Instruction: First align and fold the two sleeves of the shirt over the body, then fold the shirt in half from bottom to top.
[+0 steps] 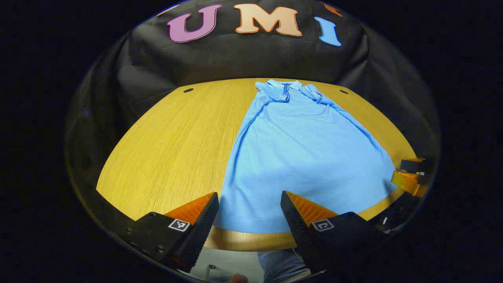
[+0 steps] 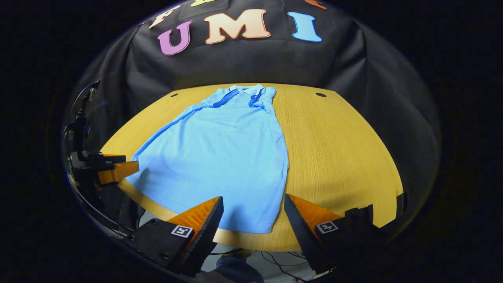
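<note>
Left gripper [image 1: 249,214] level, jaws spread wide, nothing held. Right gripper [image 2: 253,218] likewise.

1. The shirt [image 1: 302,157] in the middle of the frame is a soft matt cloth with a fine knit surface and some light wrinkles.
2. The table [image 1: 173,149] is wood or a wood-look board, with a fine straight grain and a smooth, slightly shiny finish.
3. The wall [image 1: 243,59] in the upper part of the frame is a matt cloth with folds.
4. The fingers [image 2: 204,220] of the right gripper, at the bottom of the frame, look like hard plastic with ribbed faces.
</note>
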{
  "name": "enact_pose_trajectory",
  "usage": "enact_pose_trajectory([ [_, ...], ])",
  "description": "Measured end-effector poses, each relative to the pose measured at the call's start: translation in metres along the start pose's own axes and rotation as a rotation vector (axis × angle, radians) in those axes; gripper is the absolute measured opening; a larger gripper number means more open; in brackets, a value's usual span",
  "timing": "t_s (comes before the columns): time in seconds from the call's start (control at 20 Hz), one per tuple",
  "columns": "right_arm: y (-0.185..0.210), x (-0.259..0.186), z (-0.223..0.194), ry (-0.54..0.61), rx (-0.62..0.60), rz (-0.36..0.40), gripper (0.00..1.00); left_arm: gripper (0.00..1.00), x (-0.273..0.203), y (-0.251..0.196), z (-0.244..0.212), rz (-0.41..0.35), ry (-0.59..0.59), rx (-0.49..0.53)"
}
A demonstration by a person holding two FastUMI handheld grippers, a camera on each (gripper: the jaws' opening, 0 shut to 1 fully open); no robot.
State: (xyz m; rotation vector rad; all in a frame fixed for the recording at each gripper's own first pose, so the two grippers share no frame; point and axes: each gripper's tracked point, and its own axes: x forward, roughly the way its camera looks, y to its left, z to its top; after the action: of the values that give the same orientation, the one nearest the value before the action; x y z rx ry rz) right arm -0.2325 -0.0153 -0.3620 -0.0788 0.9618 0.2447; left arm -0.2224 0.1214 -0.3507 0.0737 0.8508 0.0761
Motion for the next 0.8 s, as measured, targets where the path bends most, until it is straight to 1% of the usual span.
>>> enact_pose_trajectory([
  [0.1,0.000,0.004,-0.006,0.016,-0.001,-0.009,0.98,0.95,0.001,-0.002,-0.013,0.004,0.038,-0.028],
  [0.15,0.001,0.005,-0.009,0.025,-0.005,-0.010,0.98,0.95,0.001,-0.002,-0.005,0.007,0.000,-0.037],
  [0.2,0.002,0.006,-0.013,0.033,-0.011,-0.011,0.98,0.95,0.004,-0.002,-0.010,0.008,0.024,-0.032],
  [0.25,0.002,0.008,-0.017,0.041,-0.016,-0.012,0.98,0.95,0.004,-0.004,-0.010,0.008,0.009,-0.024],
  [0.3,0.001,0.009,-0.023,0.060,-0.021,-0.012,0.98,0.97,0.005,-0.006,-0.009,0.003,0.007,-0.015],
  [0.35,0.001,0.008,-0.022,0.060,-0.012,-0.007,0.98,0.96,0.006,-0.009,-0.012,-0.003,0.010,-0.011],
  [0.4,0.002,0.011,-0.021,0.053,-0.005,-0.008,0.94,0.95,0.005,-0.012,-0.009,-0.009,-0.007,-0.008],
  [0.45,0.003,0.012,-0.022,0.057,-0.006,-0.008,0.98,0.93,0.006,-0.016,-0.011,-0.021,-0.001,-0.006],
  [0.5,0.003,0.012,-0.021,0.049,-0.013,-0.005,0.98,0.83,0.004,-0.019,-0.009,-0.025,-0.021,-0.013],
  [0.55,0.006,0.012,-0.022,0.053,-0.021,0.008,0.98,0.78,0.005,-0.024,-0.010,-0.032,-0.015,-0.032],
  [0.6,0.010,0.013,-0.023,0.052,-0.031,0.022,0.92,0.70,0.004,-0.026,-0.010,-0.022,-0.026,-0.044],
  [0.65,0.016,0.015,-0.024,0.058,-0.044,0.043,0.84,0.58,0.005,-0.030,-0.010,-0.022,-0.024,-0.047],
  [0.7,0.021,0.014,-0.024,0.063,-0.056,0.060,0.71,0.50,0.005,-0.034,-0.011,-0.025,-0.024,-0.042],
  [0.75,0.026,0.015,-0.024,0.069,-0.061,0.083,0.63,0.51,0.005,-0.041,-0.009,-0.031,-0.025,-0.041],
  [0.8,0.029,0.015,-0.024,0.071,-0.065,0.100,0.48,0.27,0.007,-0.043,-0.010,-0.023,-0.020,-0.031],
])
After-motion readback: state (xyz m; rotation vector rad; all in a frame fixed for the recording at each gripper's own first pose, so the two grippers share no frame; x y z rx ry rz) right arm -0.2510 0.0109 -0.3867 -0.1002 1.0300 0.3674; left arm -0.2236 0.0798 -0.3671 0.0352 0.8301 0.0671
